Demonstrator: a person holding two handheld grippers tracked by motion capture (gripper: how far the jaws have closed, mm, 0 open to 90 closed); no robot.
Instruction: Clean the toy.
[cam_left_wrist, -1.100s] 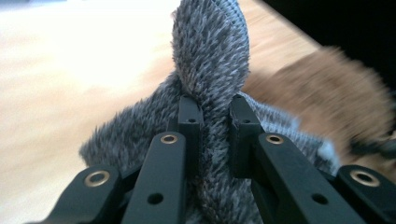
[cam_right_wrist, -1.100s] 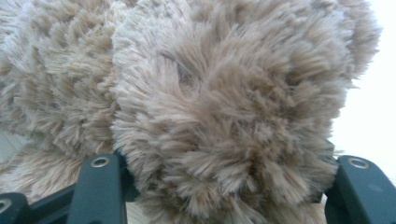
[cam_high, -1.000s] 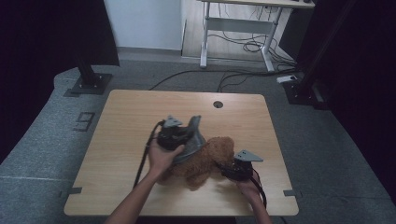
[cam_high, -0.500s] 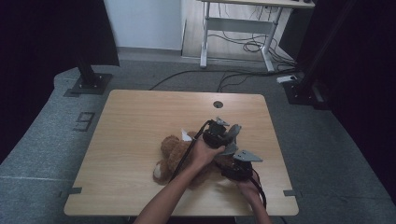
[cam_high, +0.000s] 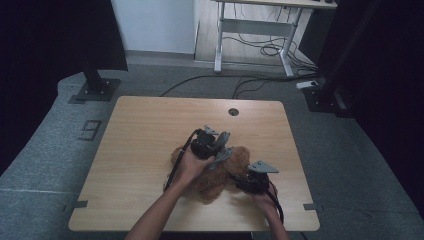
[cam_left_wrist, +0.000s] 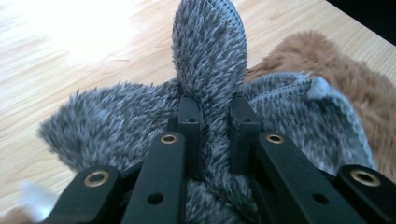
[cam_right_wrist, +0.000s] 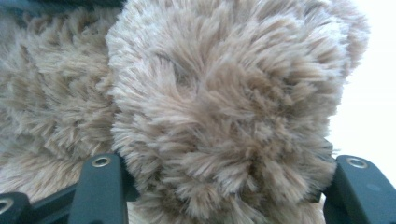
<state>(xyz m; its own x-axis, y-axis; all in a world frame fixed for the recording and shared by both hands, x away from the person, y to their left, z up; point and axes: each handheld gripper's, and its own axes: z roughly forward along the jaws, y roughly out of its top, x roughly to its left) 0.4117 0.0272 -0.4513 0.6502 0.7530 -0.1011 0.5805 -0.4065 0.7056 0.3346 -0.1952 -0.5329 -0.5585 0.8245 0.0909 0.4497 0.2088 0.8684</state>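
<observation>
High view, nearest edge: two forearms come in from the table's (cam_high: 140, 125) near side, each hand carrying a gripper toward the brown plush toy (cam_high: 212, 182), which lies right of the table's middle, toward the near edge
Right gripper: (cam_high: 247, 182) sits at the plush toy's right side, low, its grey plate on top; the right gripper view has its jaws set wide around a thick brown limb or head part (cam_right_wrist: 224, 130), fur pressed against both, so I judge it a hold on the toy
Left gripper: (cam_high: 220, 155) sits over the plush toy's far side, the left hand (cam_high: 192, 165) crossing above the toy's body
Left gripper's state: the left gripper view has the jaws pressed nearly together, pinching a fold of grey fuzzy cloth (cam_left_wrist: 210, 93), which stands up in a rounded flap between them
Grey cloth against the toy: it hangs under the left gripper, with the brown fur just beyond and right of it in that view; whether it touches the toy I cannot tell
Key relation: the toy lies below and toward the person from the left gripper, its long axis running roughly left to right across the table; the right gripper is the nearer, already on the toy
Likely step: I take it the cloth is a small garment being brought onto the toy while the right side steadies it
Containers: I see none on the table
Far side of the toy: bare wood and a round cable hole (cam_high: 233, 111) near the far edge
</observation>
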